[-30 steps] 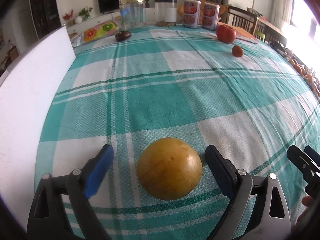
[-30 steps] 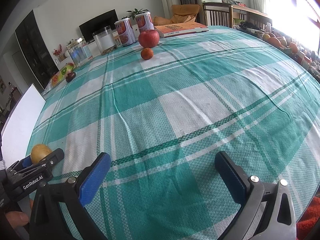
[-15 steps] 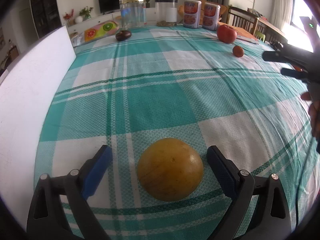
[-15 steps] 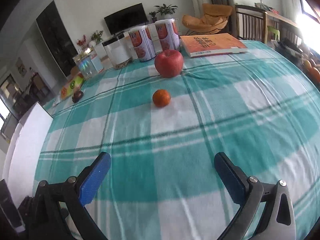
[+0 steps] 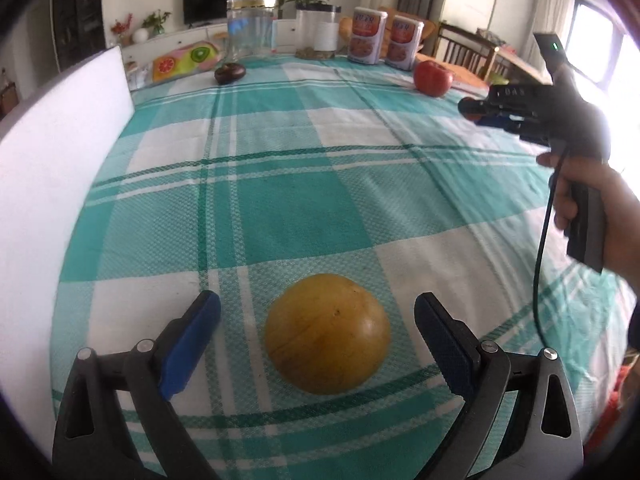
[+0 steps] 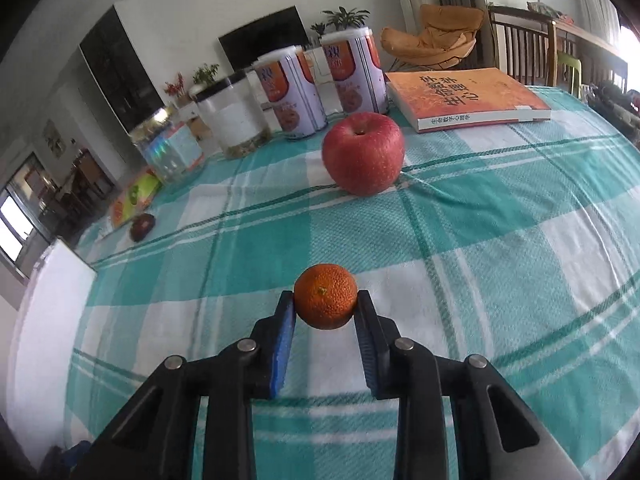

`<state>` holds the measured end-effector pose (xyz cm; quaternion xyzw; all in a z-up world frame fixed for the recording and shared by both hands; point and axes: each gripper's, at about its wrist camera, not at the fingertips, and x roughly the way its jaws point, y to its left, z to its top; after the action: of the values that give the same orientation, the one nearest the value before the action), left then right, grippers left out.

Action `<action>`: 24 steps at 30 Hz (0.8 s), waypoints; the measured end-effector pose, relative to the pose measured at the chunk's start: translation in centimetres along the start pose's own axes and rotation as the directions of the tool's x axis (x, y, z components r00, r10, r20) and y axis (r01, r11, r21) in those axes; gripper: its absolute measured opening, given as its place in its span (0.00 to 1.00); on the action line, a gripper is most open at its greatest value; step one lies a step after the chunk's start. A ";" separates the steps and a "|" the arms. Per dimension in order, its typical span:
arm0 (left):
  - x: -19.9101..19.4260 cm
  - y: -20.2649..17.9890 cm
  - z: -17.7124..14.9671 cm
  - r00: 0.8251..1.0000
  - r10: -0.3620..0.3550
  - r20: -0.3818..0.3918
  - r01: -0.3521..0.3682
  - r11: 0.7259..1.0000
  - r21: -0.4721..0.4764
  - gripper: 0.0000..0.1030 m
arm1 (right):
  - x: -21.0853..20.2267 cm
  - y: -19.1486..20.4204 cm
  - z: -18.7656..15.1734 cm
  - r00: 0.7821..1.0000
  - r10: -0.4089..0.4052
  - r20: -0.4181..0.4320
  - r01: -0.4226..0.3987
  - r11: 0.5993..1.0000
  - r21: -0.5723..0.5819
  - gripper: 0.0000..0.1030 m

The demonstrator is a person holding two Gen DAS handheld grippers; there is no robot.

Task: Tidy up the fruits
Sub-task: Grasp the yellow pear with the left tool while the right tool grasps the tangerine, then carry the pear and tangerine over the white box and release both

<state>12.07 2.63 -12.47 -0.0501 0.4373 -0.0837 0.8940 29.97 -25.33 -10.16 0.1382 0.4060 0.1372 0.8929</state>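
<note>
With right gripper (image 6: pixel 325 309) clamped on the tangerine (image 6: pixel 325 295), lift straight off the tablecloth (image 6: pixel 500 248); left gripper (image 5: pixel 318 320) gapes around yellow fruit (image 5: pixel 327 333).

1. One red apple (image 6: pixel 363 153) – beyond my right tool's tips.
2. One small orange (image 6: pixel 325 295), one yellow fruit (image 5: pixel 327 333), one dark fruit (image 5: pixel 229 73).
3. Two printed cans (image 6: pixel 289 95) – far off.
4. Two clear jars (image 6: pixel 235 120).
5. One book (image 6: pixel 466 97).

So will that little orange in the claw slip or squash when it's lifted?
Probably not: the small orange has a pebbled skin, and the right claw has its pads flat on both sides. It looks firm, with no dent. Set down loose, it would likely roll.
</note>
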 end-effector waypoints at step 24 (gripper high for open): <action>-17.7 7.7 -0.1 0.990 -0.122 0.075 0.137 0.963 -0.233 0.50 | -9.1 21.3 -15.1 0.935 0.301 -0.190 -0.341 0.911 -0.234 0.29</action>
<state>2.13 13.61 -0.06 -0.1878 0.4127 -0.0875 0.8870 9.85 -6.86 -5.84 0.0727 0.4217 0.3449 0.8354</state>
